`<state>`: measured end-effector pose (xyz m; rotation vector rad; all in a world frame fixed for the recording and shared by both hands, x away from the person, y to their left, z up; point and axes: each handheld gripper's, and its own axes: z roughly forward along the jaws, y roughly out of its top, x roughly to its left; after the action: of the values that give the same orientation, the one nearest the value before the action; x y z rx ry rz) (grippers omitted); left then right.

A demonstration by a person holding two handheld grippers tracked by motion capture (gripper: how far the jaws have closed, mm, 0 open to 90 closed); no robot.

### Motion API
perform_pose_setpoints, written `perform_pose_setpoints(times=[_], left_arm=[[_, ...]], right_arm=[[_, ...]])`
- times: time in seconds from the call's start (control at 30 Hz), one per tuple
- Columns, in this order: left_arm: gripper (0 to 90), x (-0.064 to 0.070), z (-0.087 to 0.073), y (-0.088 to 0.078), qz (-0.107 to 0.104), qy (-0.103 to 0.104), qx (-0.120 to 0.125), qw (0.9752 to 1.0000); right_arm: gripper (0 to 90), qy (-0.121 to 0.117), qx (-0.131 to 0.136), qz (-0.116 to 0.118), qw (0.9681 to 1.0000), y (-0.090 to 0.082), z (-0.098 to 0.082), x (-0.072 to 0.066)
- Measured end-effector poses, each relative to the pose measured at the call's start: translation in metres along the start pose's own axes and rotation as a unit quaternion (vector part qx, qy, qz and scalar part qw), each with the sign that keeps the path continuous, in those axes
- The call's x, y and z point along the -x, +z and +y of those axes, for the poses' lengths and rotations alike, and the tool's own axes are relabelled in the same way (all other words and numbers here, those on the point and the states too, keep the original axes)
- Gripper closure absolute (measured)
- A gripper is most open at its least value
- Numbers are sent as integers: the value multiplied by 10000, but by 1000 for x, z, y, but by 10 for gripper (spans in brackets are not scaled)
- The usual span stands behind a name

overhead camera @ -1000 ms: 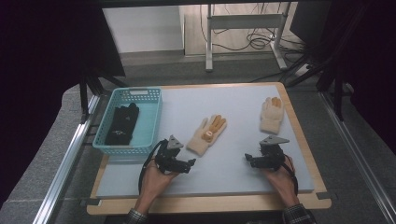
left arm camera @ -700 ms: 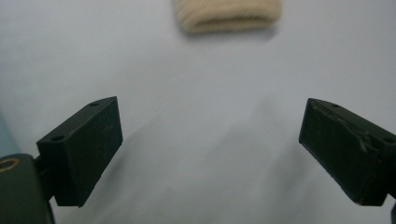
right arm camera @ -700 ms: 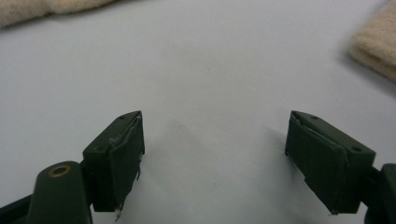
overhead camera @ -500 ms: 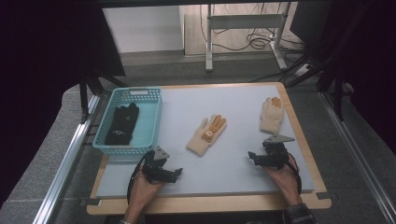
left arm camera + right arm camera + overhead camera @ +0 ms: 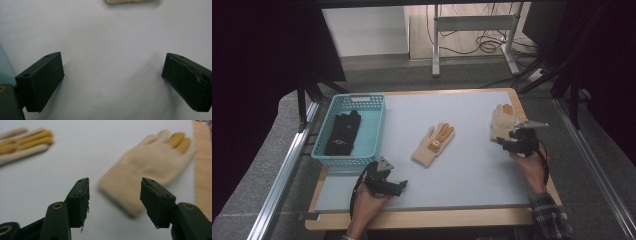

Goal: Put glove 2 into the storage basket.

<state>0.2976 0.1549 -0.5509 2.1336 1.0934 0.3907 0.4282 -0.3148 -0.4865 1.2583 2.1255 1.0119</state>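
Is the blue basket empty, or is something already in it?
Not empty. The high view shows a pair of black gloves lying inside the blue basket, while two cream gloves lie out on the mat.

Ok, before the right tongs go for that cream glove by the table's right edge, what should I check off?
1. Right tongs open, nothing between the jaws: ok; they have just been closing partway.
2. Cream knit glove with yellow fingertips lies flat, cuff toward the tongs: ok.
3. Cuff inside the jaws: not ok, it lies just ahead of them.
4. Left tongs open, empty, resting at the near edge of the pale blue mat: ok.
5. Second cream glove at mid-mat, apart from the first: ok.
6. Turquoise plastic basket has room beside the black gloves: ok.
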Motion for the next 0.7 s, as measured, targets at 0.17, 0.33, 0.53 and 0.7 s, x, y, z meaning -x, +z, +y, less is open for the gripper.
perform_pose_setpoints(times=[0.17, 0.33, 0.53, 0.7], left_arm=[[41, 0, 0, 0, -3, 2, 1, 10000], [41, 0, 0, 0, 0, 1, 5, 10000], [42, 0, 0, 0, 4, 3, 4, 10000], [42, 0, 0, 0, 4, 0, 6, 10000]], right_arm=[[389, -68, -105, -267, 9996, 19, 19, 19], [285, -69, -176, -359, 9992, 48, 30, 31], [227, -2, -155, -497, 9986, 70, 33, 46], [222, -183, -428, -498, 9977, 87, 33, 52]])
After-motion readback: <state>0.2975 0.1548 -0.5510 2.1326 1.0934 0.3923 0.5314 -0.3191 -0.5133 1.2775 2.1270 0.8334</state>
